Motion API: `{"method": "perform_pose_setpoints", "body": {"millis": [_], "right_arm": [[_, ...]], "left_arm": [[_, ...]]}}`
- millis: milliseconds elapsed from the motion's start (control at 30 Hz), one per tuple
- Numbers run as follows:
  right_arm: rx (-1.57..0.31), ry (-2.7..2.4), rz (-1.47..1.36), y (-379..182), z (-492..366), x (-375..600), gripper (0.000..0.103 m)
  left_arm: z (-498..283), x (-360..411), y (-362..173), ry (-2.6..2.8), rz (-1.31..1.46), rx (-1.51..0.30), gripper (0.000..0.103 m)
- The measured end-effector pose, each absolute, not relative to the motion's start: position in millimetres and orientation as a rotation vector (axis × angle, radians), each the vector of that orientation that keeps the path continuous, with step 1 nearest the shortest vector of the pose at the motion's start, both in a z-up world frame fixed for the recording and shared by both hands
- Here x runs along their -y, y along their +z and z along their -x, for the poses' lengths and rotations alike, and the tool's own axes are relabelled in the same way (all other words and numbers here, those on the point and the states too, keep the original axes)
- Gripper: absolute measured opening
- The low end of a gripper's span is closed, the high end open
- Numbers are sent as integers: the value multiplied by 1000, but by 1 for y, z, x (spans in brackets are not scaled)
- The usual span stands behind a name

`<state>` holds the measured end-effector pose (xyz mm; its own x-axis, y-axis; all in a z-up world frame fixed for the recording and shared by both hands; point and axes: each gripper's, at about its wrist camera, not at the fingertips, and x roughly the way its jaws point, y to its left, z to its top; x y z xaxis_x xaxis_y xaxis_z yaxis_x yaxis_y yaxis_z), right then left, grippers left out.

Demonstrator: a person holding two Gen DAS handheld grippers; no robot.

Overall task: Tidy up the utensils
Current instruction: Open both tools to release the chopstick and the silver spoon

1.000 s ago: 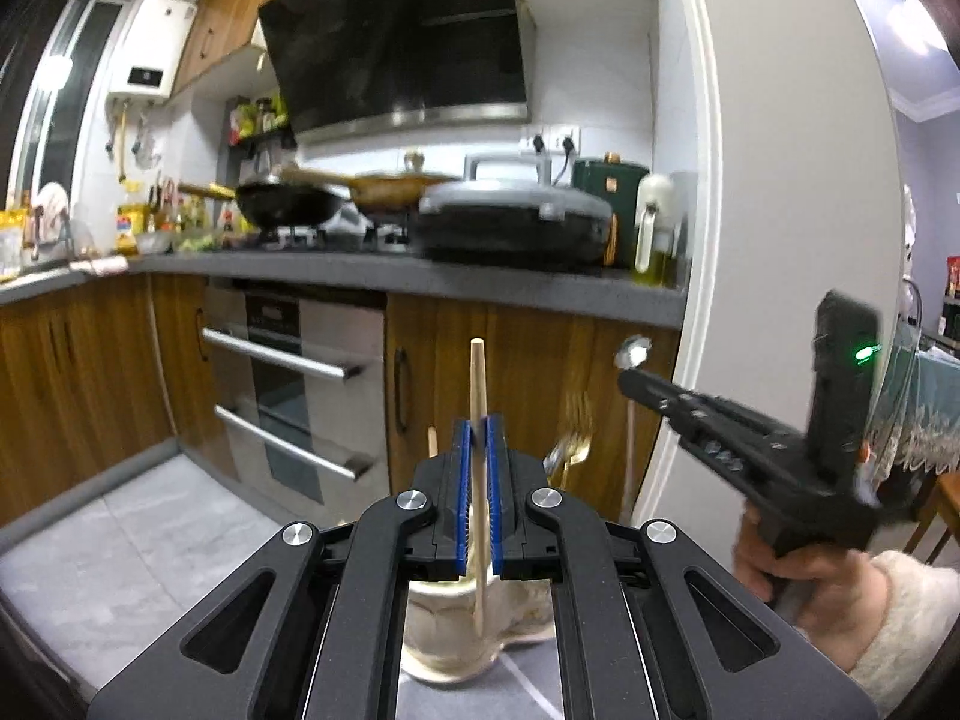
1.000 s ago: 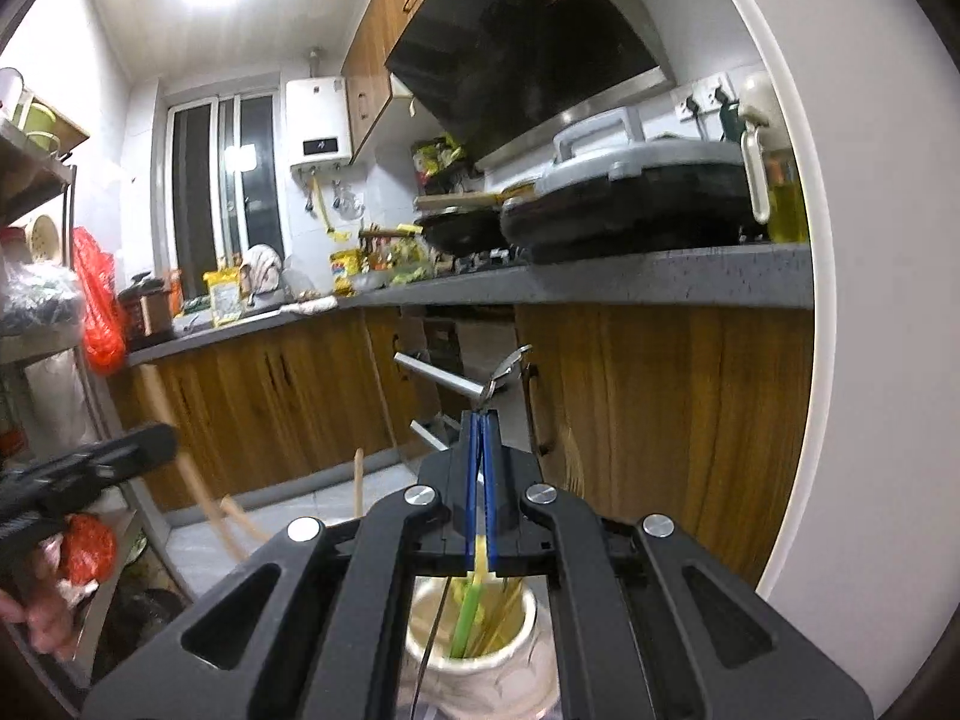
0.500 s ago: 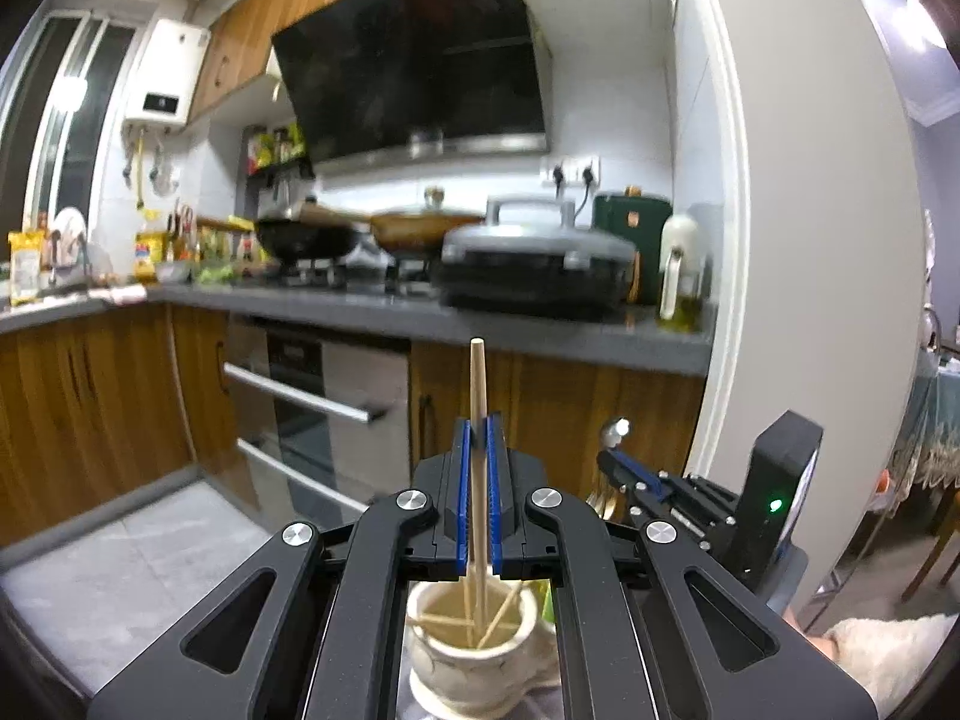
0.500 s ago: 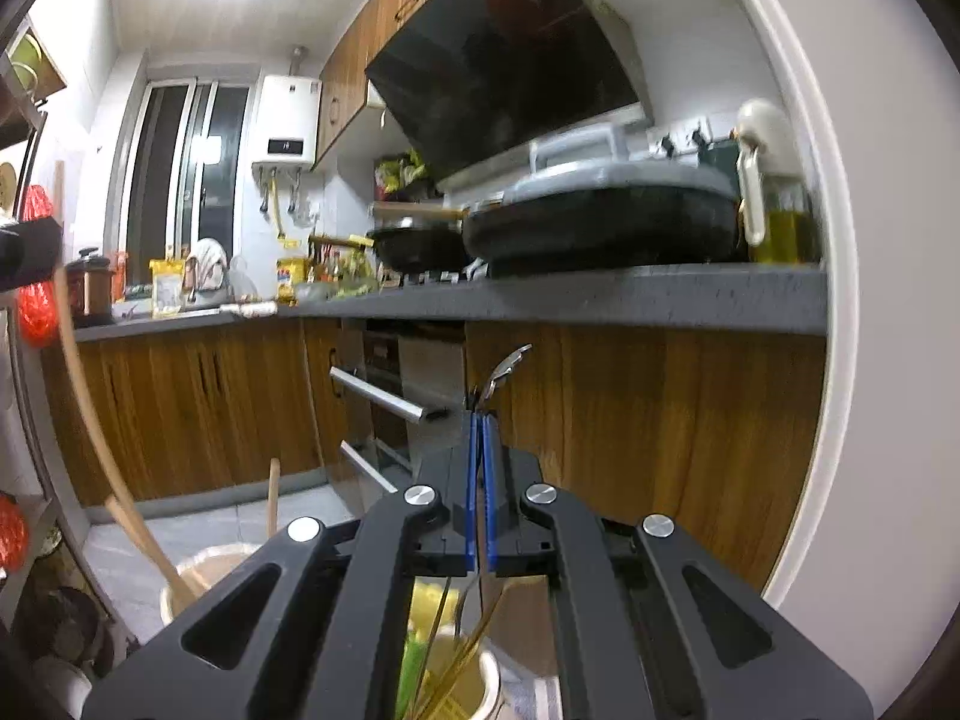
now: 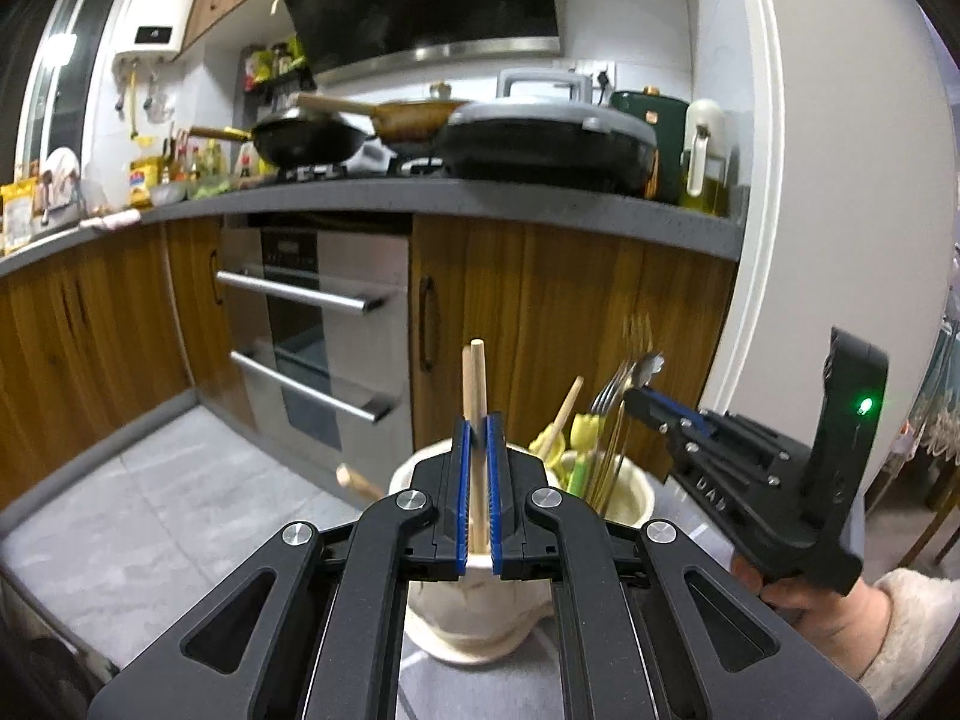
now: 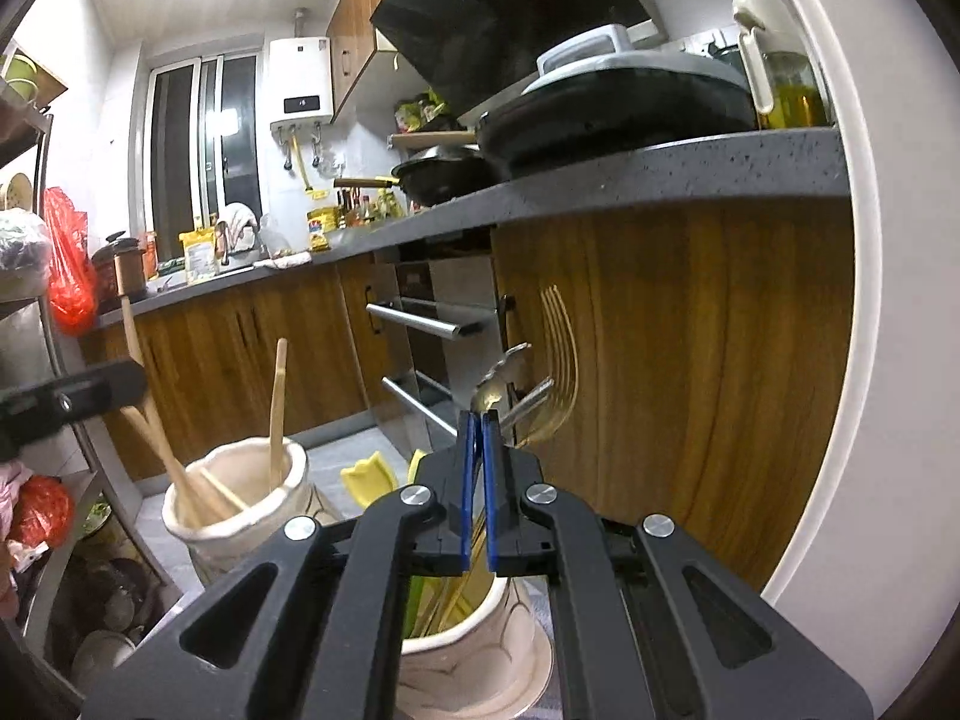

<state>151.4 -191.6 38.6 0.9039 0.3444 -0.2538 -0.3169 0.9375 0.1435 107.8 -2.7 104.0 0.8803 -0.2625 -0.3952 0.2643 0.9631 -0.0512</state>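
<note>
My left gripper (image 5: 477, 420) is shut on a wooden stick (image 5: 476, 384), held upright over a cream ceramic pot (image 5: 468, 618). A second cream pot (image 5: 624, 495) to its right holds forks, a wooden stick and yellow-green utensils. My right gripper (image 6: 478, 417) is shut on a thin metal spoon (image 6: 501, 381), its lower end in that second pot (image 6: 474, 654). The right gripper also shows in the left wrist view (image 5: 639, 399). The left pot (image 6: 234, 510) holds several wooden sticks, and the left gripper (image 6: 129, 381) holds one above it.
Both pots stand on a grey surface (image 5: 468, 684). Behind are wooden cabinets (image 5: 540, 312), an oven with steel handles (image 5: 312, 330) and a grey counter (image 5: 480, 198) with pans. A white wall (image 5: 840, 180) is at the right. Shelves with clutter (image 6: 36, 480) are at the left.
Both grippers have come down toward the pots. The wooden stick's lower end now sits in the left pot and the spoon's in the right pot. Both jaws stay shut.
</note>
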Motion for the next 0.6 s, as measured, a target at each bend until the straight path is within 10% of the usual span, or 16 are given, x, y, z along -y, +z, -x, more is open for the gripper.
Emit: {"method": "perform_pose_setpoints", "body": {"millis": [233,600], "right_arm": [[-318,367,-120,33,-143,199,35],[-379,409,-91,23,-84,218,83]], "left_arm": [[-101,3,89,-268,-5,-433,12],[-61,-8,62,-237,33,-432,88]]}}
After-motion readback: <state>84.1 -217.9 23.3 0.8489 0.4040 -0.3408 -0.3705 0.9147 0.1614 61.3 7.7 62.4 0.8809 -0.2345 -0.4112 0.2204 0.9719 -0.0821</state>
